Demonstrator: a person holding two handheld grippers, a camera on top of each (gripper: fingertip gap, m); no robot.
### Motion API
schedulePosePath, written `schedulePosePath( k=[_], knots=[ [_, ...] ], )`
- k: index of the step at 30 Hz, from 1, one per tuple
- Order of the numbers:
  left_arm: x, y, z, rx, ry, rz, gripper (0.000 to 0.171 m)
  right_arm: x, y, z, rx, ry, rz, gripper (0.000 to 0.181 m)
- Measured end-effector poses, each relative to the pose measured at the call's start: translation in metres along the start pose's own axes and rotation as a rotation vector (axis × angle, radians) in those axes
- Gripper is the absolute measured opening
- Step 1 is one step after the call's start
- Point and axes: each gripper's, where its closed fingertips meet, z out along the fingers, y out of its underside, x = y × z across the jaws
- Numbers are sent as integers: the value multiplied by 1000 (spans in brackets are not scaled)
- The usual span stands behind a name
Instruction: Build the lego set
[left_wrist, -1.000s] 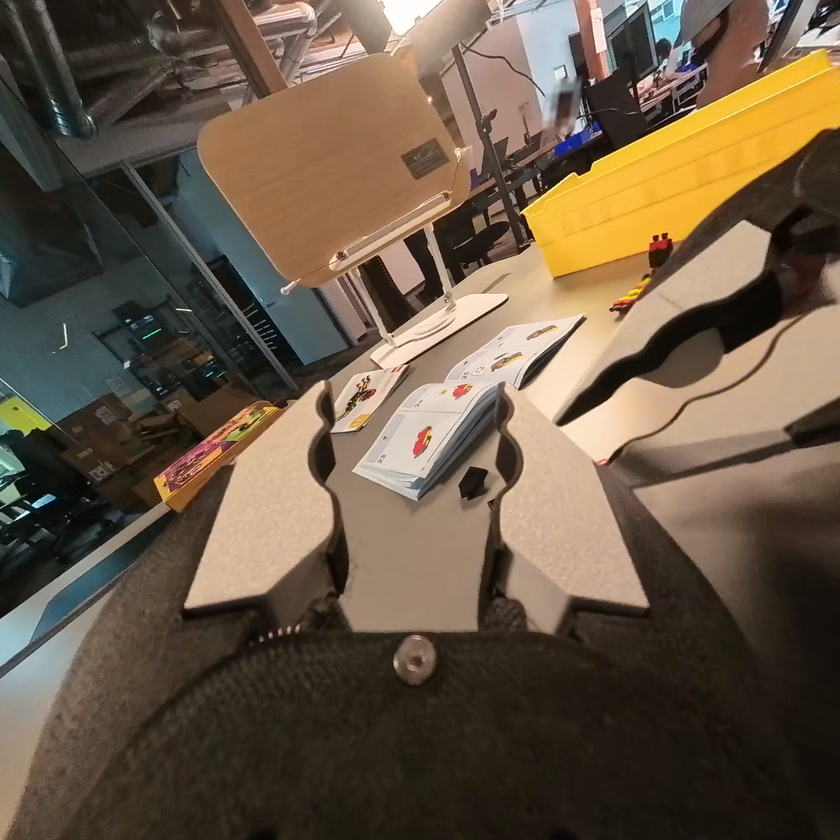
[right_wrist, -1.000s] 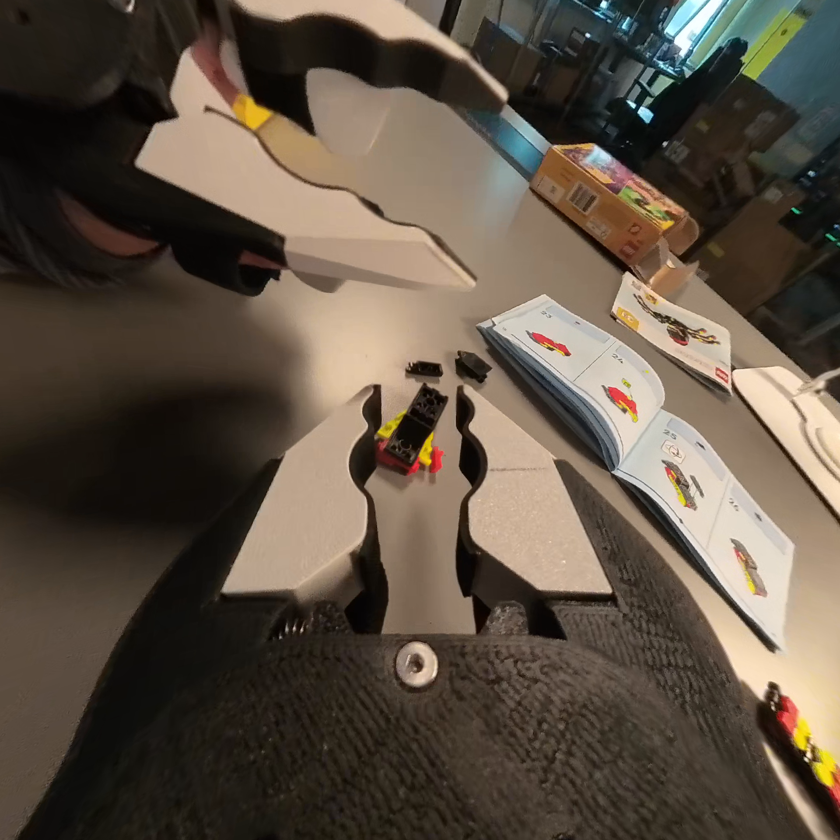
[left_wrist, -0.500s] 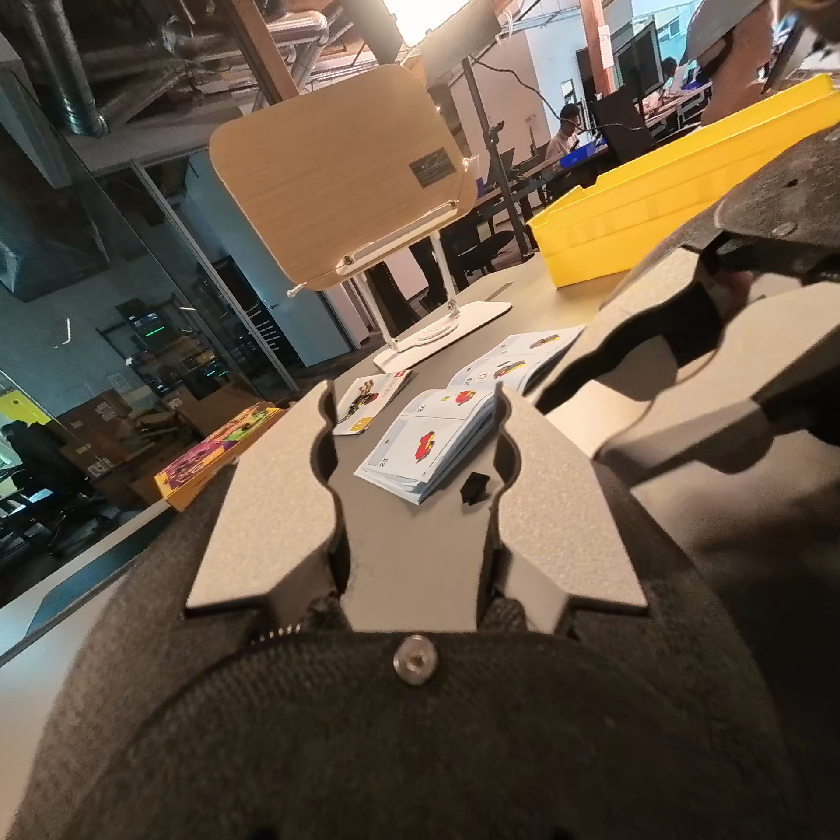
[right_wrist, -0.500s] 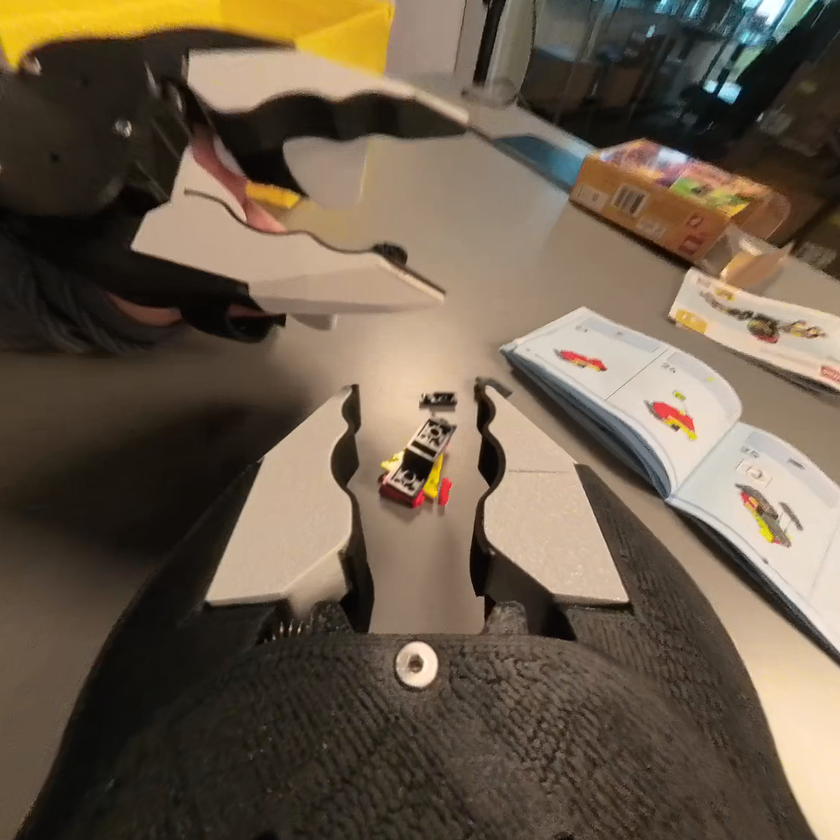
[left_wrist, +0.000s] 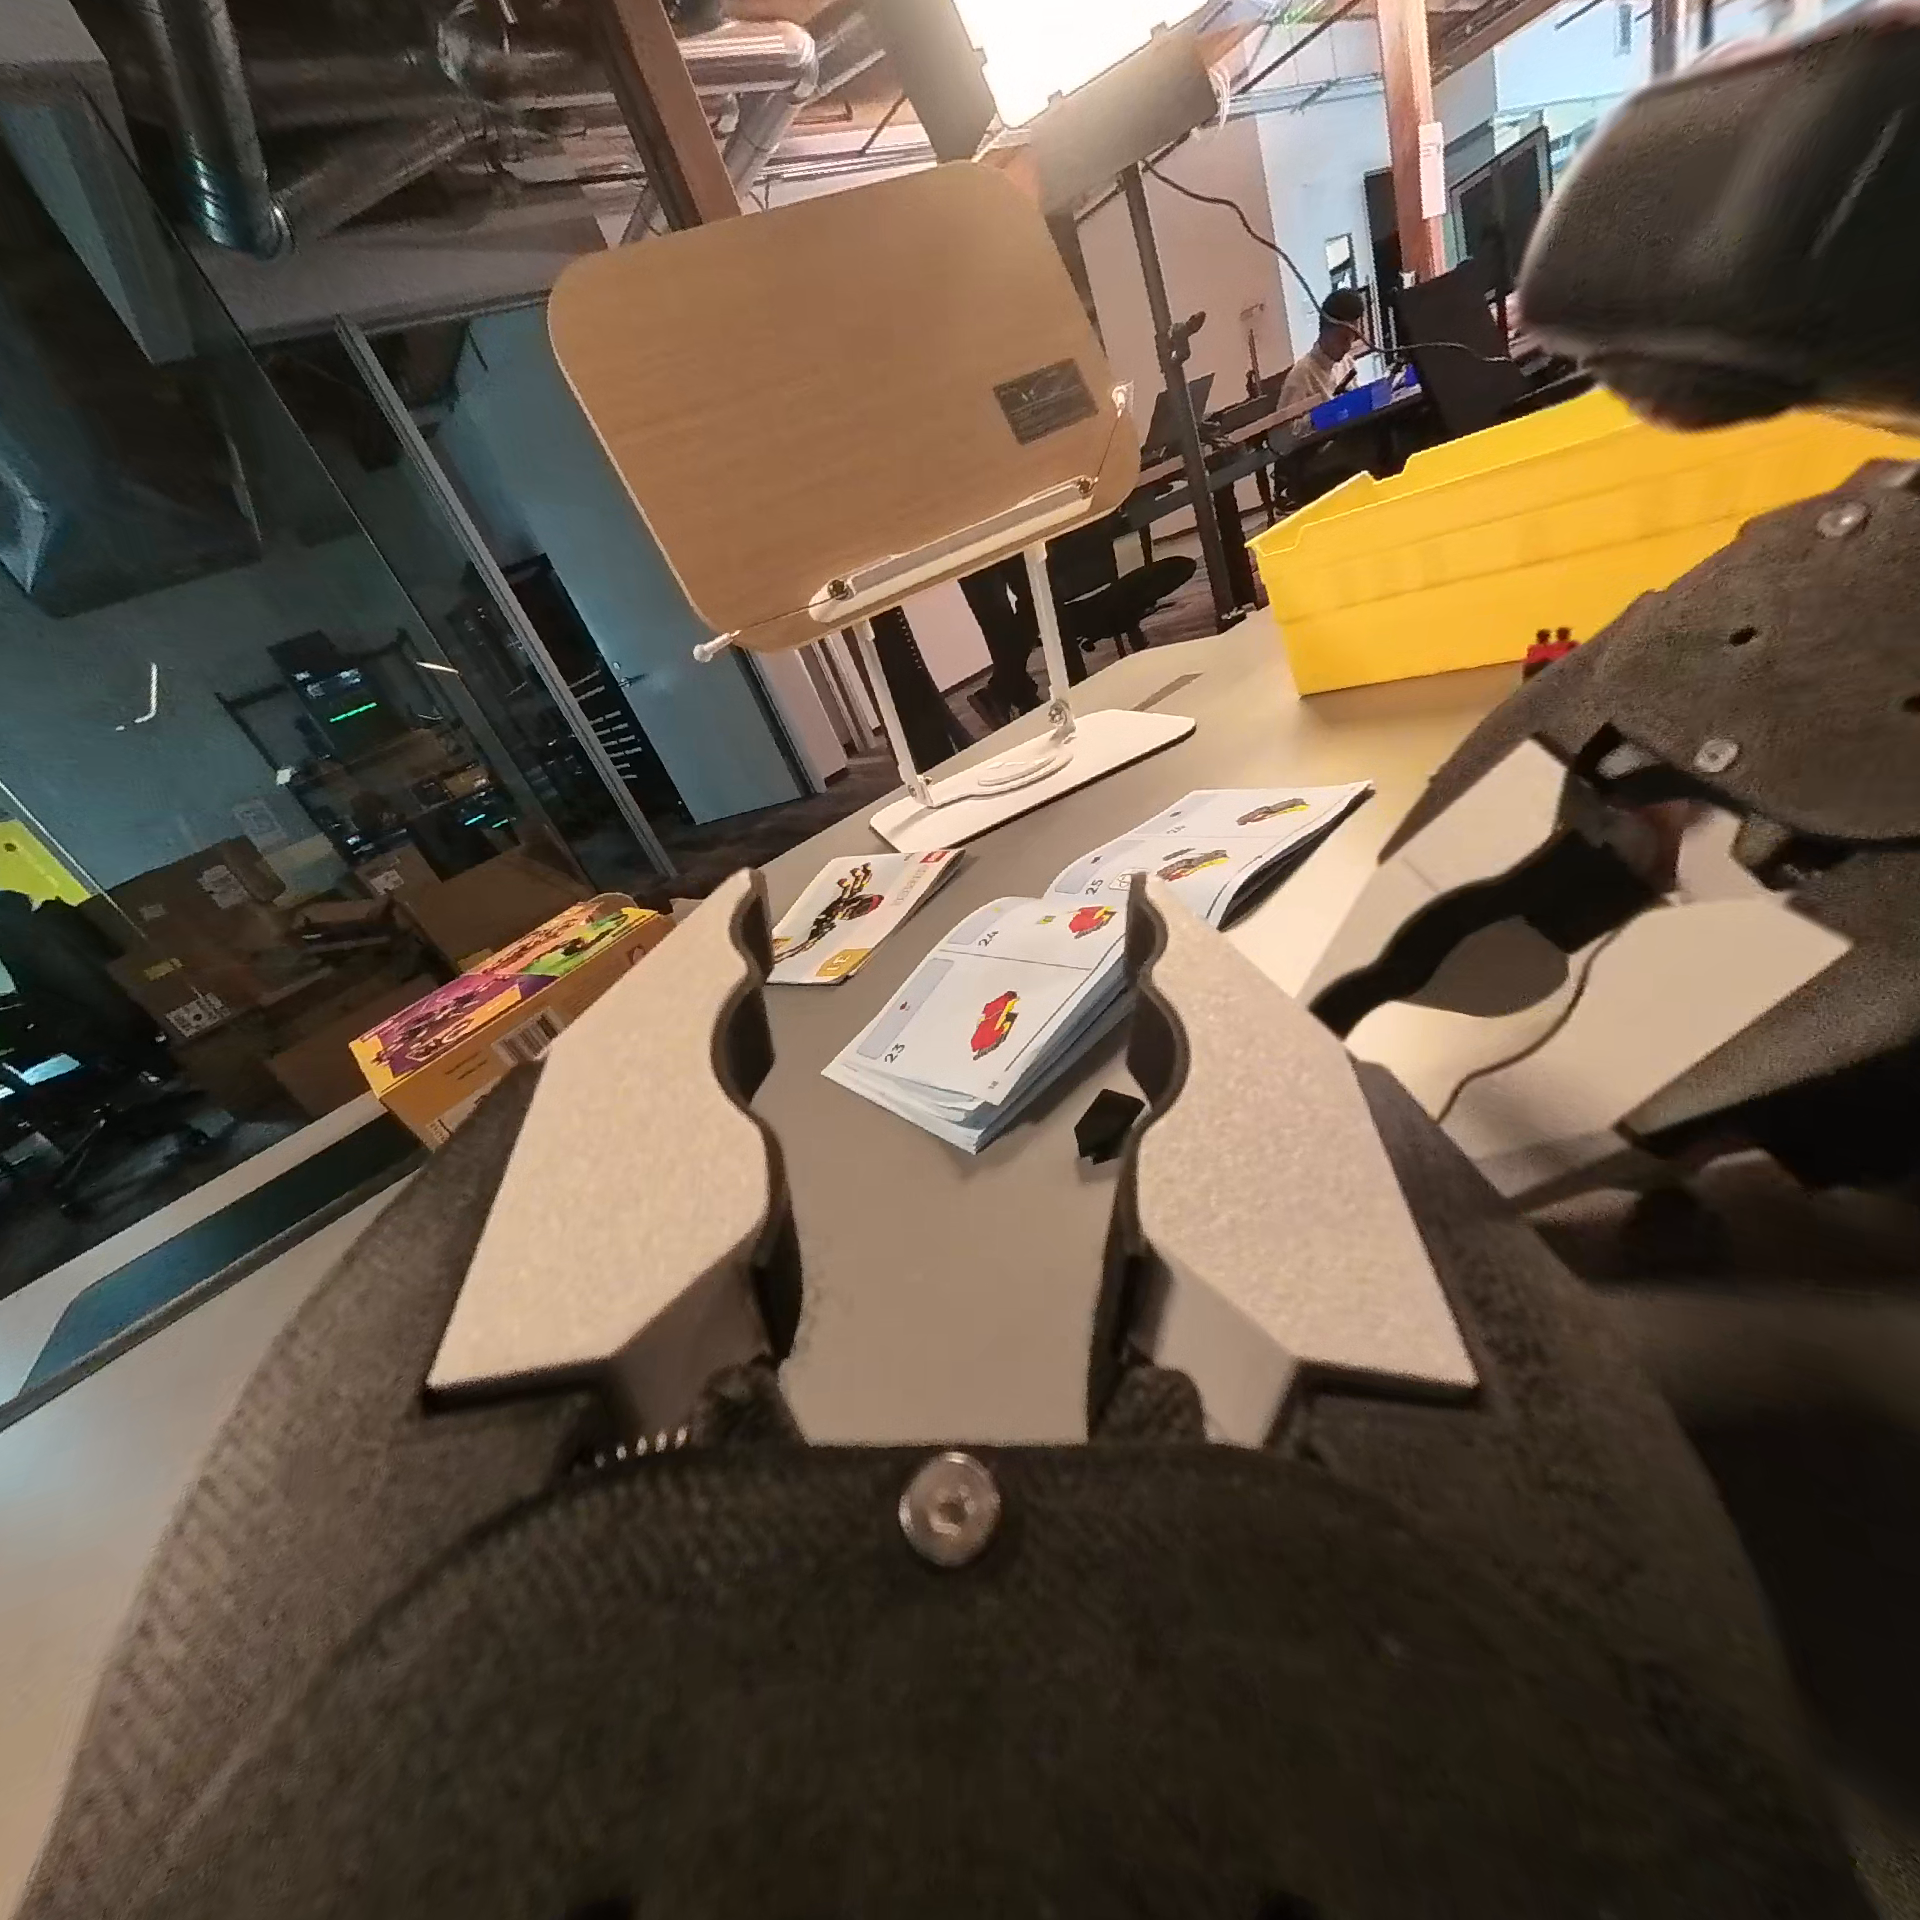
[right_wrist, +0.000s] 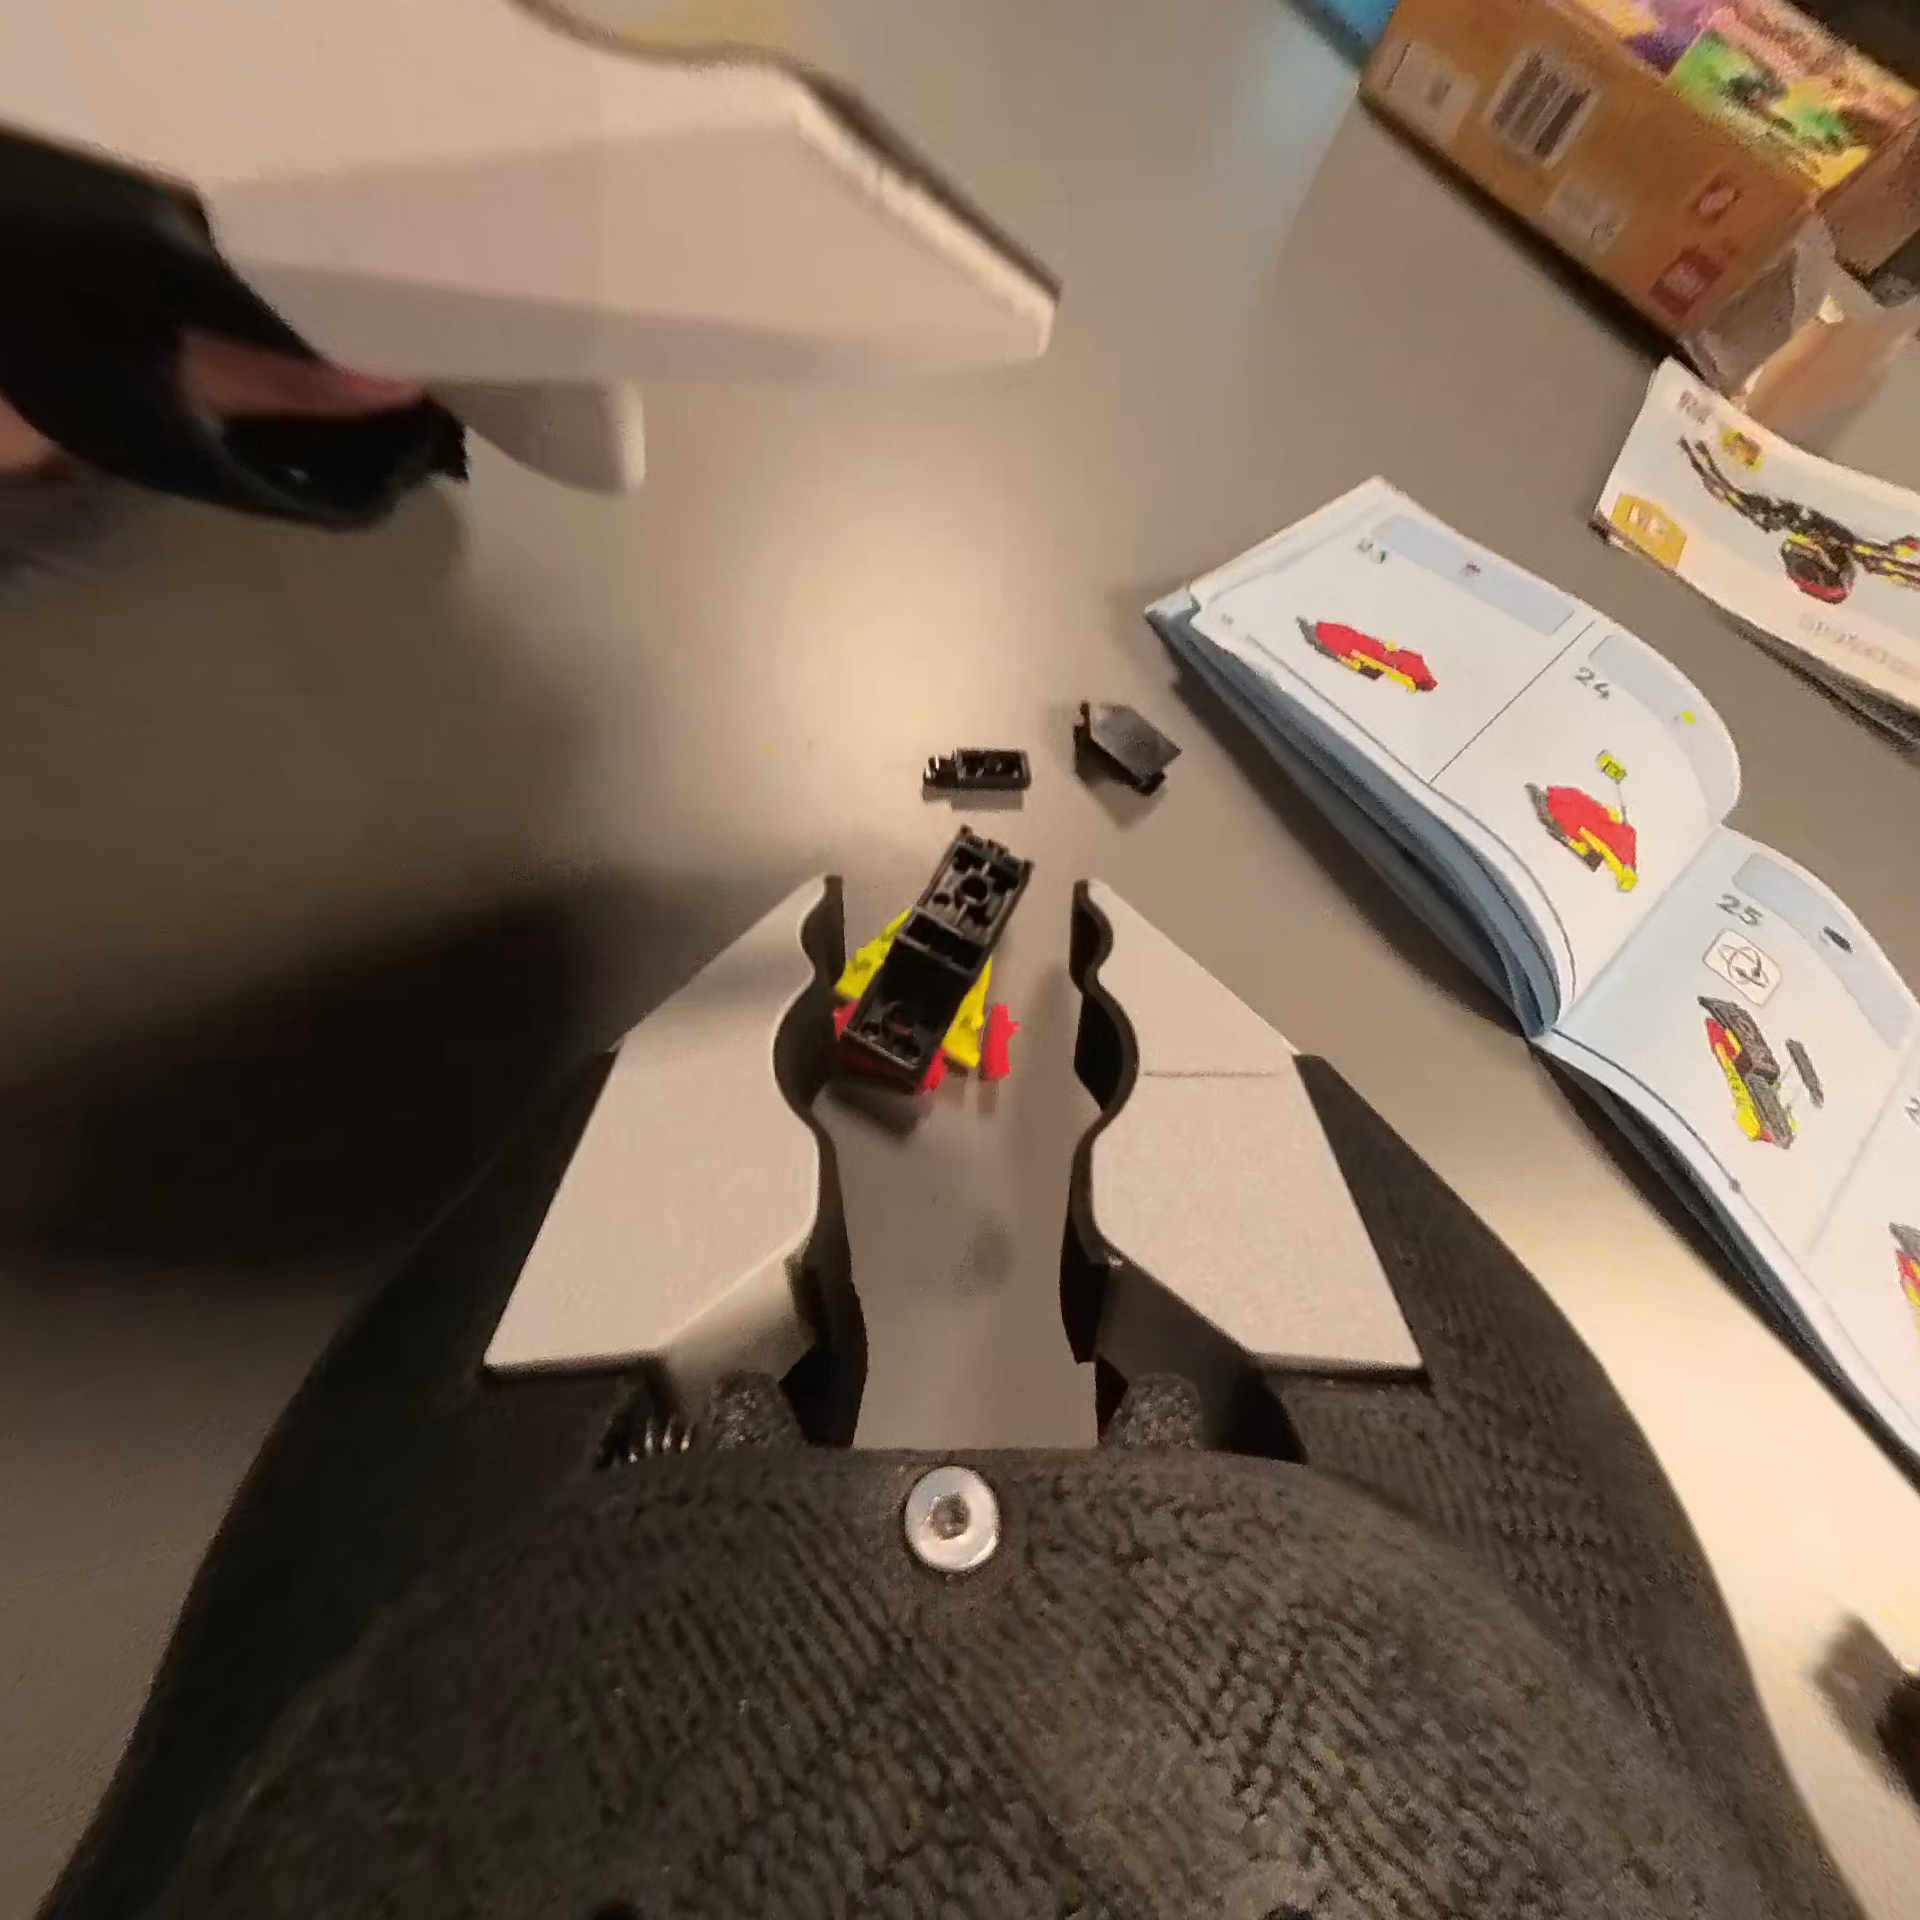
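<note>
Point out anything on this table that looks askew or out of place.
The small lego build lies upside down between the open right tongs, its hollow black underside facing up. Two loose black pieces lie scattered just beyond it. The wooden book stand is empty, while the booklet lies open on the table.

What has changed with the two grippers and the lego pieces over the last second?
The right gripper has dropped closer over the black, red and yellow lego assembly, jaws open around it without gripping. The left gripper stayed open and empty. The two loose black pieces and the open instruction booklet haven't moved.
</note>
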Motion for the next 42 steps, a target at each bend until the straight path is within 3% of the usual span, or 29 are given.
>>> schedulePosePath(
  k=[9,13,19,23,42],
  knots=[
    [5,-7,-4,32,58,-41,67,-8,2,-7,9,-21,-11,19],
    [37,-15,-13,48,320,-125,58,-11,-18,-24,191,76,-272,18],
    [65,2,-24,-114,609,-290,50,-22,-39,-63,478,309,-840,15],
    [90,9,-34,-202,792,-350,47,-26,-40,-75,527,398,-986,15],
    [108,5,-41,-193,864,-306,19,-45,-30,-79,542,433,-1216,15]
  ],
)
